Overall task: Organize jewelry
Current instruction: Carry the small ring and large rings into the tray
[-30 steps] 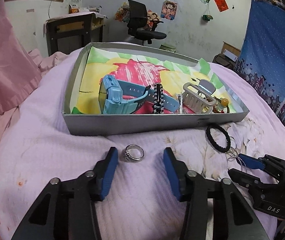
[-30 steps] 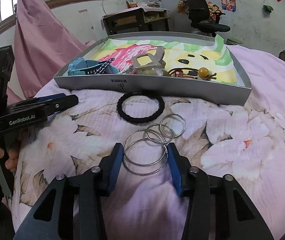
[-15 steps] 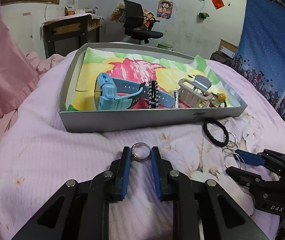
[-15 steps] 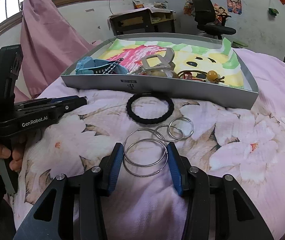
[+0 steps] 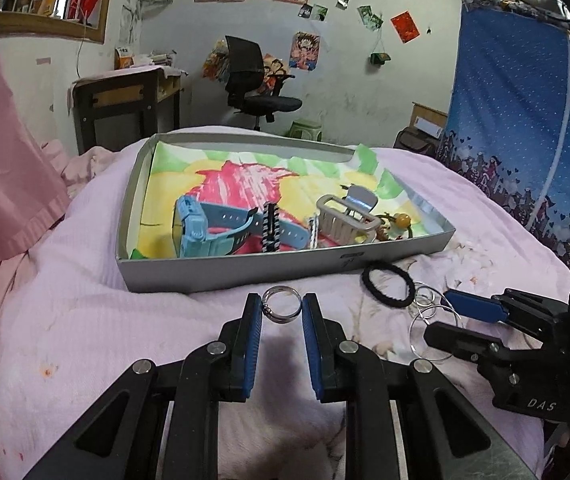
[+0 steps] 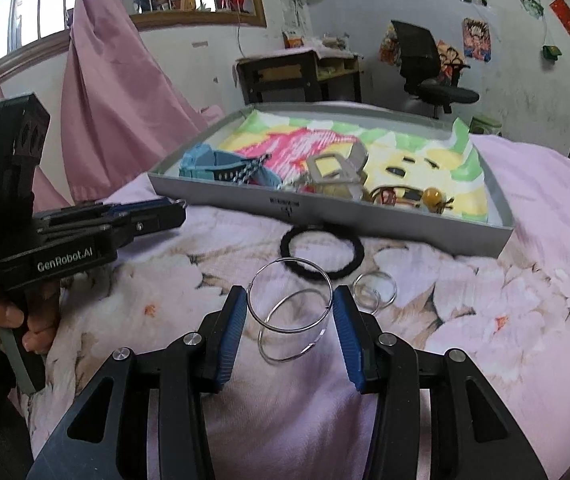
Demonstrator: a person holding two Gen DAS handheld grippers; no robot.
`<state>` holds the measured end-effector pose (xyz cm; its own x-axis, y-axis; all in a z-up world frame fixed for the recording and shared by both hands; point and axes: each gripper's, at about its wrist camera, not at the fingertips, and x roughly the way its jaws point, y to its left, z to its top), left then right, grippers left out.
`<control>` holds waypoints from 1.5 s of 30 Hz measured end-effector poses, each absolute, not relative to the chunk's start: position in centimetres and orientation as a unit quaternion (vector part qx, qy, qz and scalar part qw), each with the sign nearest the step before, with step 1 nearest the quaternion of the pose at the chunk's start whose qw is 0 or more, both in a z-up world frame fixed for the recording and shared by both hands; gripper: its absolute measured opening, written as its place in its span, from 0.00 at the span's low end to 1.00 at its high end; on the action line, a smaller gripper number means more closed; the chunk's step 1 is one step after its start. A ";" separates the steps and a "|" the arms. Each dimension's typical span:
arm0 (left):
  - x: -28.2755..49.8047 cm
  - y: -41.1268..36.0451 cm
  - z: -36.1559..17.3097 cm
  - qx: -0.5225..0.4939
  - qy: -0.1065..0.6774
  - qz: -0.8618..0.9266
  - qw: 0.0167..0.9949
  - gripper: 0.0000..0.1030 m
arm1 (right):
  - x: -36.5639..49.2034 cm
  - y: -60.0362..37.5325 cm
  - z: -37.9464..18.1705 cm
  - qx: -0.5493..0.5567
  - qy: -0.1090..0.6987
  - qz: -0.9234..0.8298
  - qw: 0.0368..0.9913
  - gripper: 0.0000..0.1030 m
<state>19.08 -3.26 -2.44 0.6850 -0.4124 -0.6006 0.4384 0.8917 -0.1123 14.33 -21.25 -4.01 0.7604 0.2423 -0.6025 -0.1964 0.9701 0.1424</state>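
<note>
My left gripper (image 5: 281,307) is shut on a small silver ring (image 5: 283,305) and holds it lifted a little above the pink bedspread, just in front of the grey tray (image 5: 245,272). My right gripper (image 6: 289,305) is shut on a large silver hoop (image 6: 290,295) and holds it raised. A second large hoop (image 6: 291,326) and two small hoops (image 6: 375,289) lie on the bedspread below it. A black hair tie (image 6: 322,253) lies in front of the tray (image 6: 385,222). The left gripper shows at the left in the right wrist view (image 6: 181,204), the right gripper at the right in the left wrist view (image 5: 441,312).
The tray holds a blue watch (image 5: 205,229), a striped band (image 5: 271,229), a beige hair claw (image 5: 345,216) and a yellow-bead tie (image 5: 399,222). Pink curtains (image 6: 117,92) hang at the left. A desk (image 5: 125,100) and an office chair (image 5: 253,76) stand behind the bed.
My left gripper closed on the small ring and lifted it off the bedspread. My right gripper closed on the top large hoop and raised it; the other hoops stayed down.
</note>
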 end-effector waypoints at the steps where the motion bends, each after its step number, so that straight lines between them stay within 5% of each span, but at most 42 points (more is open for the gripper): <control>1: 19.1 -3.3 -2.4 0.021 0.320 -0.232 0.918 0.19 | 14.3 -21.4 -3.8 0.038 0.320 0.116 0.940 0.39; 28: 24.1 -5.4 -0.1 -0.027 0.299 -0.208 0.931 0.19 | 18.7 -24.5 2.5 0.059 0.205 0.042 0.976 0.39; 45: 27.3 -6.6 -1.6 -0.037 0.343 -0.190 0.919 0.19 | 23.9 -25.4 -0.2 0.041 0.246 -0.029 0.968 0.39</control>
<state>27.32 -6.61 -1.59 0.6920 -0.3742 -0.6173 0.3236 0.9252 -0.1982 23.90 -25.40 -0.21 0.8772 -0.0364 -0.4787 0.0770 0.9949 0.0654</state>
